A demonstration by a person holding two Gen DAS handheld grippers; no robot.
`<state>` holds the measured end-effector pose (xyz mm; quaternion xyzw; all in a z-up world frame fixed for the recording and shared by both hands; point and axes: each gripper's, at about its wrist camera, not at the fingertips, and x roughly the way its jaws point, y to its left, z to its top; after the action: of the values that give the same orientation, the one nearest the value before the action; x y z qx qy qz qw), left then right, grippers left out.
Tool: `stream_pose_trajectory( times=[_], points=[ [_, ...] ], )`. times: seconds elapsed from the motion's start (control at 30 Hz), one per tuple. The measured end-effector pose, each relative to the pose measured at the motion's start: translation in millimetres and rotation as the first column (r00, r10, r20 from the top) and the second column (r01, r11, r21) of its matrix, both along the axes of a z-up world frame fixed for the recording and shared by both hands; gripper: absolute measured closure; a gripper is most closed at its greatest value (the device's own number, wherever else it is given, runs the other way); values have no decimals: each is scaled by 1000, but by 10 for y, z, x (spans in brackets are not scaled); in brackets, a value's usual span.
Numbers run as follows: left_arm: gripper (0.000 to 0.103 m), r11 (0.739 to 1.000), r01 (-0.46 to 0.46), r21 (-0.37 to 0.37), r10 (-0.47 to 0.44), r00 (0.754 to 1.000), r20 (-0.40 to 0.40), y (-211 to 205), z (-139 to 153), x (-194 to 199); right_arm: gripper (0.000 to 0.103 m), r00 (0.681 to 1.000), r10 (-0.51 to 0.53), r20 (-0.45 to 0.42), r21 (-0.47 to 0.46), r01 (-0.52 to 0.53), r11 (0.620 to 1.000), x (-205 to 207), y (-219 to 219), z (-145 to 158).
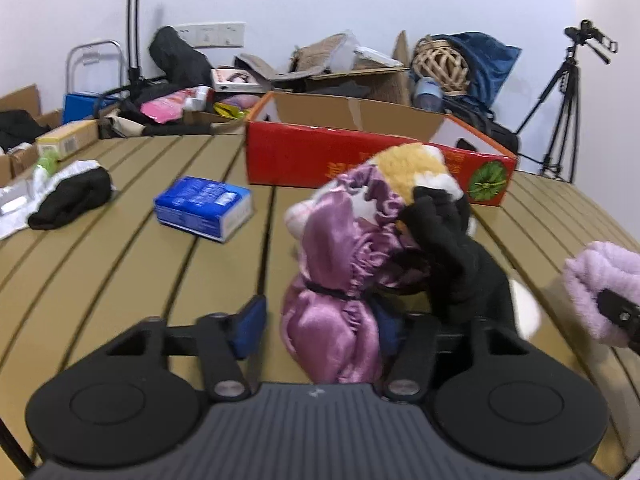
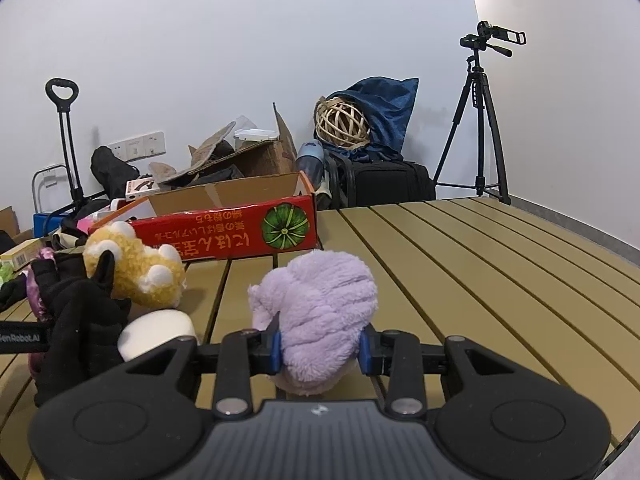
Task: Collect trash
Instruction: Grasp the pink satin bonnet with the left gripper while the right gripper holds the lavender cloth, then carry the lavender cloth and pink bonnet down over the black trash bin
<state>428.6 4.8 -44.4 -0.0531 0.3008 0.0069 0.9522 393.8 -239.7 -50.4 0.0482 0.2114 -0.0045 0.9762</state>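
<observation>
My left gripper [image 1: 320, 322] stands low over the slatted tan table [image 1: 120, 280]. A bunched purple satin cloth [image 1: 332, 320] lies between its blue pads. It rests against the right pad, while a strip of table shows between it and the left pad [image 1: 252, 326]. A black glove [image 1: 448, 256] and a yellow-and-white fuzzy piece [image 1: 416, 172] lie on the same heap. My right gripper [image 2: 320, 350] is shut on a lilac fluffy bundle [image 2: 320, 308], which also shows at the right edge of the left wrist view as the lilac bundle [image 1: 604, 276].
An open red cardboard box [image 1: 304, 156] with a pumpkin picture stands at the table's far edge. A blue packet [image 1: 204, 206] and a black-and-white cloth [image 1: 68, 196] lie to the left. A white round object [image 2: 156, 336] sits by the glove. Clutter and a tripod [image 2: 478, 120] stand behind.
</observation>
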Motion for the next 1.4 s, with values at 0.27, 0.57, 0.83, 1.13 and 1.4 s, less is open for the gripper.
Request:
stream_pose_trajectory(
  times=[0.27, 0.57, 0.83, 1.13, 1.4],
  points=[
    [71, 1000, 2, -1, -2, 1000, 31, 6, 13, -84, 70, 1000, 11, 24, 8, -11, 1000, -56, -7, 26],
    [71, 998, -64, 26, 62, 994, 94, 117, 183, -245, 70, 999, 17, 33, 15, -17, 1000, -70, 17, 26],
    [71, 991, -121, 56, 110, 979, 172, 224, 404, -431, 70, 999, 34, 42, 12, -34, 999, -101, 34, 36],
    [71, 989, -138, 55, 123, 970, 210, 304, 541, -641, 70, 996, 62, 69, 4, -63, 998, -185, 89, 77],
    [71, 993, -95, 74, 78, 974, 211, 171, 532, -789, 70, 990, 86, 108, -3, -86, 996, -321, 152, 130]
  ],
)
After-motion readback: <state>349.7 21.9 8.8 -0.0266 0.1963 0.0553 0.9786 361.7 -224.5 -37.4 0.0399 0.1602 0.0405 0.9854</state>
